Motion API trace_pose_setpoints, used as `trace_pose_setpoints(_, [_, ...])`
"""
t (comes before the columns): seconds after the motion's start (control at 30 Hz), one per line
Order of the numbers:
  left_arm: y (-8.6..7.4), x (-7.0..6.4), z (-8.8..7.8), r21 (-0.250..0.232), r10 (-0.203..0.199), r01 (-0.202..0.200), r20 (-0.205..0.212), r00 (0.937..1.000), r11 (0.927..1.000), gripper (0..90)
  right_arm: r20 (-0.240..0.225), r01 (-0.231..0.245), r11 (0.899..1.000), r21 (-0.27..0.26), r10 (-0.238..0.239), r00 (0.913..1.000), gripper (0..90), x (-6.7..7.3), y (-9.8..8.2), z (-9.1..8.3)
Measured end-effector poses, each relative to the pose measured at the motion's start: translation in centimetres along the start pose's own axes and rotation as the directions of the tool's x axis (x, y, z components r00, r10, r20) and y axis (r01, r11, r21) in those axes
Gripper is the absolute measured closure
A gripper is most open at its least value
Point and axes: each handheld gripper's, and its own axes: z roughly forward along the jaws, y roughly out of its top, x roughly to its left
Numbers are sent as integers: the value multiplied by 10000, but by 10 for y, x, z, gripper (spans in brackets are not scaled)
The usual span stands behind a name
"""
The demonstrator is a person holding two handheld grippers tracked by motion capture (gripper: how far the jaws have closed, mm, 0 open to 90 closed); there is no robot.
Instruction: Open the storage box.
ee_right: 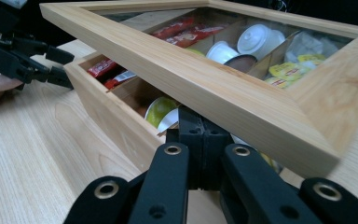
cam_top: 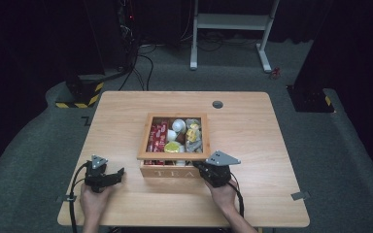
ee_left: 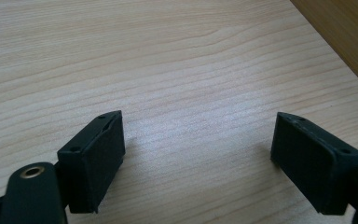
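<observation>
Wooden tea box [cam_top: 172, 170] sitting mid-surface [cam_top: 252, 145], its glass-paned lid [ee_right: 223, 88] propped partway open, front edge lifted from beneath by the right gripper [ee_right: 200, 140], fingers [ee_right: 213, 149] pressed together under the frame, clamping nothing. Left gripper [ee_left: 198, 154] parked low over bare wood left of the box, fingers [ee_left: 98, 158] spread wide, empty, likely waiting to reach inside.

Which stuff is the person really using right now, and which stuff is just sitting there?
In use:
- tea box
- its glass-paned lid, partly lifted
- right claw, shut, pushed under the lid's front edge

Just there:
- left claw, open over bare table
- sachets and pods inside the box
- white stand on the floor
</observation>
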Motion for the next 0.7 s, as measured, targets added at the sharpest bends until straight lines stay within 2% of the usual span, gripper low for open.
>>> trace_pose_setpoints(0.17, [0,0,0,-5,41,-41,6,10000,10000,176,48,257,9997,-45,-257,9997,900,-3,9,-4])
trace_pose_setpoints(0.4, [0,-1,0,-22,34,-34,42,10000,10000,174,21,368,9991,-190,-368,9993,900,-6,20,-8])
trace_pose_setpoints(0.7, [0,-4,0,-13,187,-187,312,9993,9998,163,-66,163,9990,-424,-166,9998,900,-16,37,-16])
